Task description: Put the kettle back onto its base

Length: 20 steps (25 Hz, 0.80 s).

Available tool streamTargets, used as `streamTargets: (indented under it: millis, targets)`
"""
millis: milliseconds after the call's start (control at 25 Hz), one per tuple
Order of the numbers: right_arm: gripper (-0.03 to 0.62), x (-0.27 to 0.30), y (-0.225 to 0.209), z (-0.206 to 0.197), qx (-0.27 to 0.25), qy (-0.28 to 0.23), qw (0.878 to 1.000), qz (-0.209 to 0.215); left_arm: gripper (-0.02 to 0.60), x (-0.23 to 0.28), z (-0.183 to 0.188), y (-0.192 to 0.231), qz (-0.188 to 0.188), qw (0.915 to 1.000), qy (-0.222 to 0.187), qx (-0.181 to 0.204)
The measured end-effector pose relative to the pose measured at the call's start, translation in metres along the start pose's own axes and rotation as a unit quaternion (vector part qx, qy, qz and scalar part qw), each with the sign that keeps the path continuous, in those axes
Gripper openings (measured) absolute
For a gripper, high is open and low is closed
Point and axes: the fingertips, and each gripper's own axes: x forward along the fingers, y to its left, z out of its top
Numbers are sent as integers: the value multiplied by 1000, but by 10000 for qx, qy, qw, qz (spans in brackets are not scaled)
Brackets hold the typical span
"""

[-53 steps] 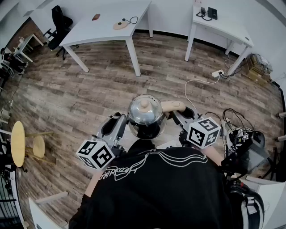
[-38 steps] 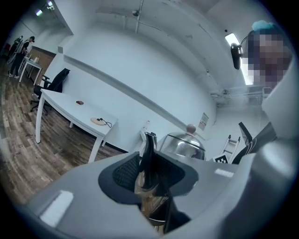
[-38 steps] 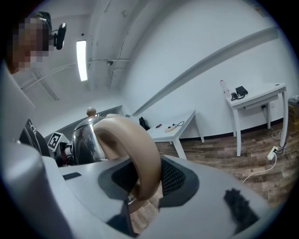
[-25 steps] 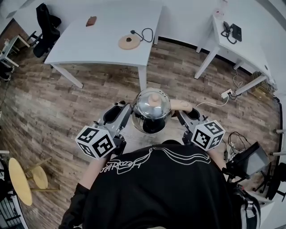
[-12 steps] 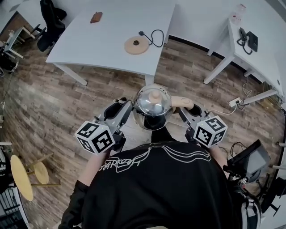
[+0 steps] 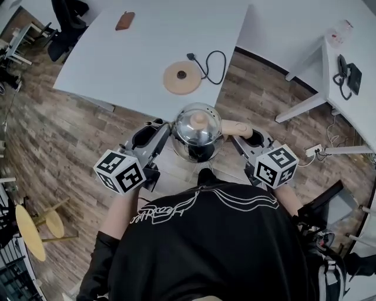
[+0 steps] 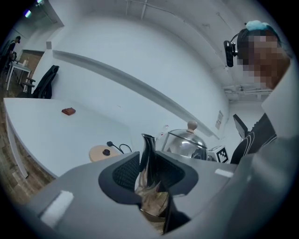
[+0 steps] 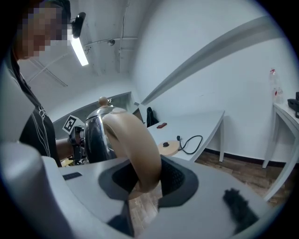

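**Surroundings.** The white surface [image 6: 117, 59] ahead of you carries the round tan base [image 6: 182, 77]. A black cord [image 6: 212, 61] loops off the base's right side. A small brown item [image 6: 124, 20] lies near the far edge, well apart from the base. A black chair [image 6: 66, 17] stands at the far left corner. To your right, a second white surface [image 6: 361, 100] holds a dark phone [image 6: 346, 66] and a clear bottle [image 6: 339, 32]. Wooden floor [image 6: 59, 129] lies below, with a yellow stool [image 6: 26, 232] at your left.

**In the way.** The near edge of the first surface lies between the kettle [image 6: 198, 132] and the base. The cord runs away from that side.

**Position and grip.** You carry the kettle in the air, upright, at that near edge and short of the base.
- The left gripper [image 6: 166, 134] has its jaws closed on the spout [image 7: 148, 161].
- The right gripper [image 6: 235, 136] has its jaws closed on the handle [image 8: 145, 172].

**Condition of the kettle.** It has a rounded, polished metal body and a domed lid with a pale knob. The curved handle is beige, and the narrow metal spout is on the opposite side.

**Count.**
- One kettle
- One base
- One cord
- One brown item
- Two grippers, both on the kettle
- Two white surfaces in clear view
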Motion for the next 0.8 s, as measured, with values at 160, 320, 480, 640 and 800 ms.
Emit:
streamTargets:
  millis: [160,320,480,640,800]
  targets:
    - [112,48,-53,28,-117,152,9998,101,107,55,23,44,96,9998,185,-64]
    - [112,80,-78,47,-377,123,9990,200,107,78,37,71,297,9994,150,6]
    - [112,108,-91,60,-616,84,9979,177,106,91,48,98,453,9989,113,56]
    - [110,137,-99,70,-680,73,9975,176,104,100,60,125,540,9984,110,90]
    - [110,164,-106,76,-722,109,9973,70,104,110,67,154,554,9982,218,110]
